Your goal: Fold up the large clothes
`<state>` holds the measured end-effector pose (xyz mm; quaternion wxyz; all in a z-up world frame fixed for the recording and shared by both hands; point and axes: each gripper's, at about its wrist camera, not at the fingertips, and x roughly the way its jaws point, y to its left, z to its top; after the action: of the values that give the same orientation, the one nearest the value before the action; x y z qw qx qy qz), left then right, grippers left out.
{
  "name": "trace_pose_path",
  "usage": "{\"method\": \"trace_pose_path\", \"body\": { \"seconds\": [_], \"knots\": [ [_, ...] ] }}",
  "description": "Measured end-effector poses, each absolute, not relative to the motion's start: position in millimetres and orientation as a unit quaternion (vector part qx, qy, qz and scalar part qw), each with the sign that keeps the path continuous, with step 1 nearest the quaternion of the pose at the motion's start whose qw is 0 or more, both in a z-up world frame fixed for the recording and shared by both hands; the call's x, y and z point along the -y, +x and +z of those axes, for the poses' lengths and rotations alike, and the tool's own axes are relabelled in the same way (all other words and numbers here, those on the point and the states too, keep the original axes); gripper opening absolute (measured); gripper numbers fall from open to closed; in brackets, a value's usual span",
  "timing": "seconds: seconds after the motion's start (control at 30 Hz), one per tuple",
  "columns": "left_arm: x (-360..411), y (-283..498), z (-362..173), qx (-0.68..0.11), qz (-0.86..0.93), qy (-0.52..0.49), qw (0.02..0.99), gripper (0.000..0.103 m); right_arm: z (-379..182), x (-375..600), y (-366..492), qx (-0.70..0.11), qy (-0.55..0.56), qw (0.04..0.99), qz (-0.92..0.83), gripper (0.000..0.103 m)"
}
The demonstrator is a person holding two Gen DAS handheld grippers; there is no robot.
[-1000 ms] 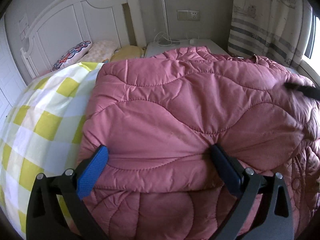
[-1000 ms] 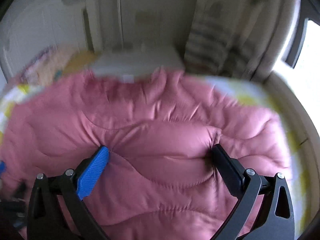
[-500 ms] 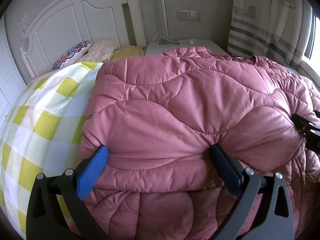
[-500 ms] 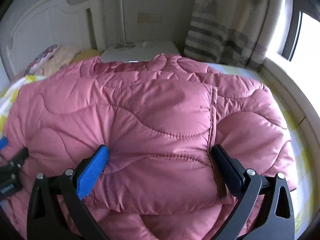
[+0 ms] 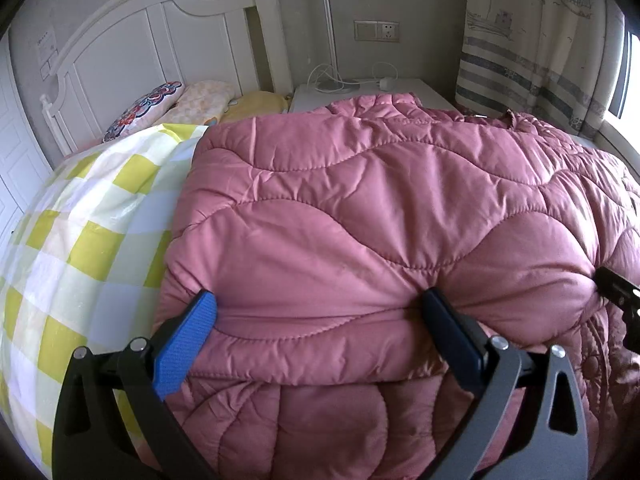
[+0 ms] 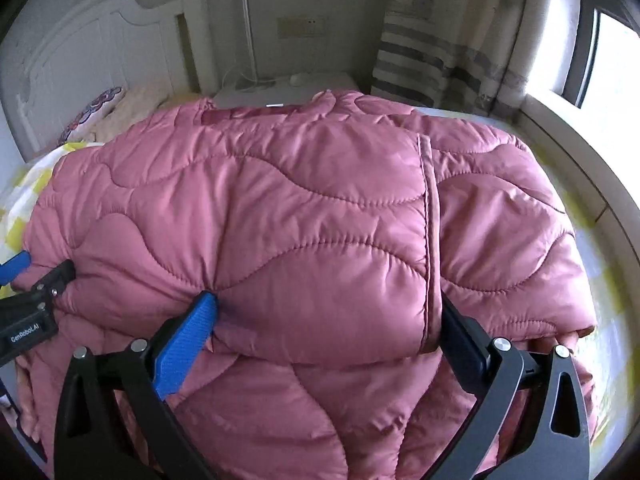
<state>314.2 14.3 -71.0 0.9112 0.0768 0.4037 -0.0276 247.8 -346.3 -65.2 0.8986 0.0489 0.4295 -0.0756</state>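
Observation:
A large pink quilted jacket (image 5: 380, 220) lies folded over on the bed; it also fills the right wrist view (image 6: 320, 220). My left gripper (image 5: 320, 312) is open, its wide-spread fingers pressed against the near folded edge of the jacket on its left part. My right gripper (image 6: 328, 316) is open in the same way, its fingers against the folded edge by the zipper placket (image 6: 430, 216). The right gripper shows at the right edge of the left wrist view (image 5: 618, 296). The left gripper shows at the left edge of the right wrist view (image 6: 36, 300).
A yellow and white checked sheet (image 5: 80, 232) covers the bed to the left. Pillows (image 5: 168, 104) lie against the white headboard (image 5: 140, 48). A white nightstand (image 5: 368, 88) with cables stands behind. A striped curtain (image 5: 532, 40) and window ledge (image 6: 580, 152) are on the right.
The right gripper has swung in and settled low at the jacket's near folded edge; its view went from blurred to steady. The left gripper has stayed in place.

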Motion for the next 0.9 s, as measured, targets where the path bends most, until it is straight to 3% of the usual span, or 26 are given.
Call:
{"method": "trace_pose_path", "body": {
  "seconds": [0.2,0.33,0.73,0.9],
  "knots": [
    [-14,314,-71,-0.403,-0.027,0.077,0.911,0.101,-35,332,215,-0.328,0.037,0.941,-0.077,0.099],
    [-15,314,-70,-0.403,-0.028,0.076,0.912,0.101,-65,327,246,-0.428,0.019,0.901,-0.07,0.099],
    [-17,312,-67,-0.399,-0.029,0.069,0.914,0.101,-62,336,243,-0.429,0.039,0.901,-0.056,0.099],
    [-7,274,-43,-0.353,-0.071,0.074,0.93,0.101,-41,323,213,-0.42,0.019,0.906,-0.041,0.099]
  ]
}}
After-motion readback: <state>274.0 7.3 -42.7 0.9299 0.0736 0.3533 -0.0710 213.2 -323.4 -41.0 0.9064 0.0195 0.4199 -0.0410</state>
